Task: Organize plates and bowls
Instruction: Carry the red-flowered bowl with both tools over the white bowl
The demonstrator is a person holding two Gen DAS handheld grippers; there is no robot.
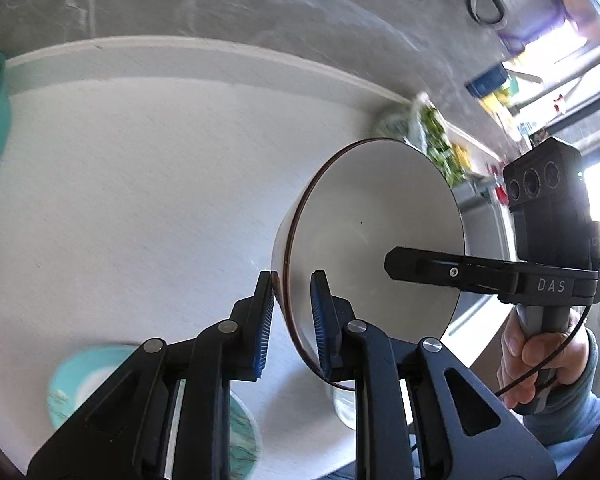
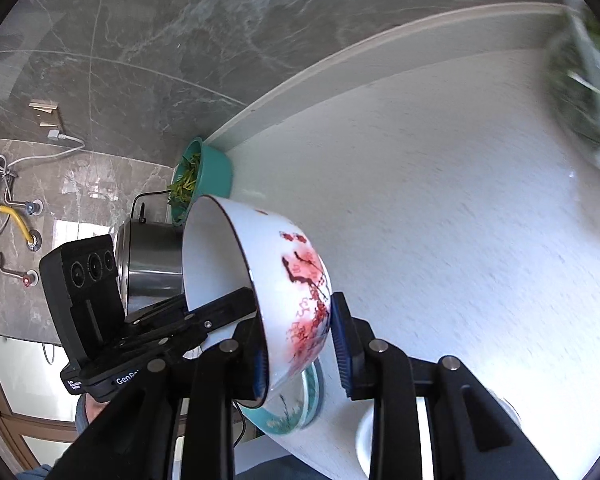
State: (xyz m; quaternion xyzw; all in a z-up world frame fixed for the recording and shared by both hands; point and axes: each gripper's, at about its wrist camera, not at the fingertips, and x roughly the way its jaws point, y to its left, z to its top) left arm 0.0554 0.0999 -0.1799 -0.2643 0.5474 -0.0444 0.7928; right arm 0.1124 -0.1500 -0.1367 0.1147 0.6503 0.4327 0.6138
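Observation:
A white bowl [image 1: 376,232] with a dark rim and red blossom pattern [image 2: 284,280] is held tilted on its side above the white counter [image 1: 140,184]. My left gripper [image 1: 292,320] straddles its rim, one blue pad outside and one inside, not pressed tight. My right gripper [image 2: 298,354] straddles the opposite wall, its inner finger [image 1: 440,270] inside the bowl; a gap shows at the outer pad. A teal patterned bowl [image 1: 84,380] sits on the counter below; it also shows in the right wrist view [image 2: 296,412].
A teal bowl of greens [image 2: 204,180] stands at the counter's far end by the grey marble wall [image 2: 180,40]. A steel pot [image 2: 148,264] is beside it. A bag of greens [image 1: 432,136] lies at the back. A white dish [image 2: 366,440] sits near the front edge.

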